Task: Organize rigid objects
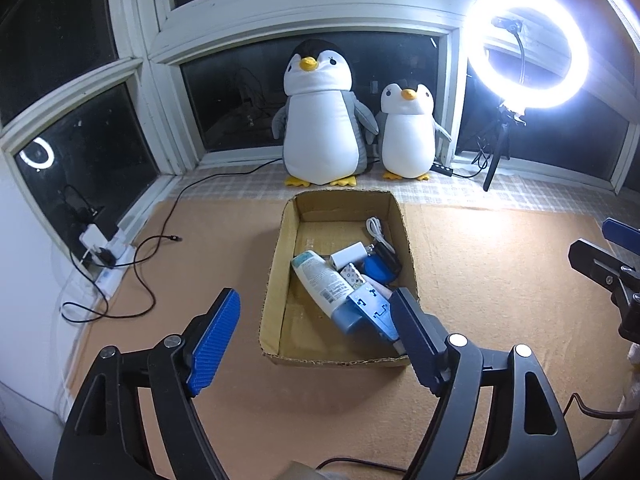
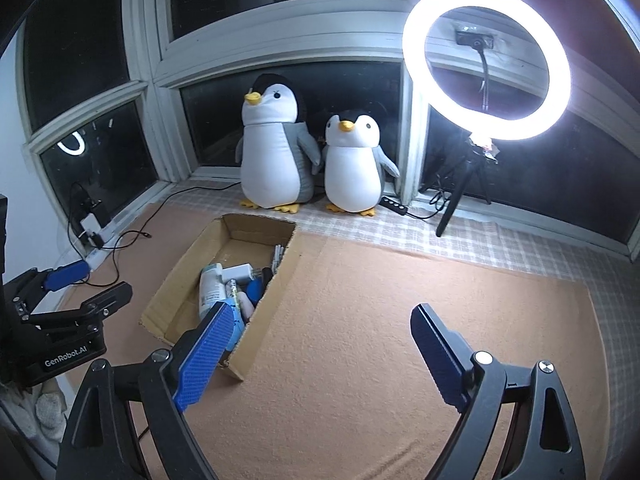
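Left gripper [image 1: 316, 316]: jaws spread wide, holding nothing, poised over the near end of the box.
Right gripper [image 2: 324, 332]: jaws wide apart, empty, above bare orange mat [image 2: 380, 340]; box off its left jaw.
Cardboard box [image 1: 276, 280]: open-topped, on the mat, straight ahead between the left jaws.
Box contents: white lotion tube [image 1: 320, 280] with blue cap lying slantwise toward the right jaw; blue plastic piece [image 1: 370, 308] just beside that jaw; white charger [image 1: 348, 257], blue round item [image 1: 378, 270], coiled white cable [image 1: 374, 228] farther in.
Beyond the box: two penguin plushies [image 1: 320, 120], ring light [image 1: 528, 46] far right, at the window.
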The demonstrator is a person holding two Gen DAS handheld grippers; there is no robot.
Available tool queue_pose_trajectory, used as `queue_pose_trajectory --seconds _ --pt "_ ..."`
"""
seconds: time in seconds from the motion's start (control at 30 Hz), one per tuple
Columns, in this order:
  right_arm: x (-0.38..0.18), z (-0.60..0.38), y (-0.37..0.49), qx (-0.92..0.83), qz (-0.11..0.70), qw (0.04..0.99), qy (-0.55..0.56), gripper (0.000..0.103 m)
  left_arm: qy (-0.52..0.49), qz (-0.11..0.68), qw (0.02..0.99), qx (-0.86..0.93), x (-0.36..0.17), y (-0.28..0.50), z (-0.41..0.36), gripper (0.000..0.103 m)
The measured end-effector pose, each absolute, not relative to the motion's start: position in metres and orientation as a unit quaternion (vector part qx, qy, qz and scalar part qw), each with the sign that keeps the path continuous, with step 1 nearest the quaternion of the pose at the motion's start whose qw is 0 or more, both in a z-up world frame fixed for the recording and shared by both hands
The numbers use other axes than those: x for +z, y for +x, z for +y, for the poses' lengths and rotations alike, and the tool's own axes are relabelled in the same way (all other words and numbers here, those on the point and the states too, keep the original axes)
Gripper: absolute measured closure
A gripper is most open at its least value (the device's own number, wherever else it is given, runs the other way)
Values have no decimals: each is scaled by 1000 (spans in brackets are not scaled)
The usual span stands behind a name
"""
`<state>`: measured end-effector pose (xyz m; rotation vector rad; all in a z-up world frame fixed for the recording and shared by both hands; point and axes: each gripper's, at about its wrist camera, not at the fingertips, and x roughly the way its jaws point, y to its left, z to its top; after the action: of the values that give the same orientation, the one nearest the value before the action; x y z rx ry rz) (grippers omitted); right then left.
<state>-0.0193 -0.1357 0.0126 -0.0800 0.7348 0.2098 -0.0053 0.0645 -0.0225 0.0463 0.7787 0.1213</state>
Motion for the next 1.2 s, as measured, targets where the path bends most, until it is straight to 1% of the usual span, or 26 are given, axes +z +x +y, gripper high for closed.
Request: queue_pose_trajectory --seconds 1.2 --pt "3 -134 -15 98 371 923 -37 15 26 391 918 62 -28 -2 64 24"
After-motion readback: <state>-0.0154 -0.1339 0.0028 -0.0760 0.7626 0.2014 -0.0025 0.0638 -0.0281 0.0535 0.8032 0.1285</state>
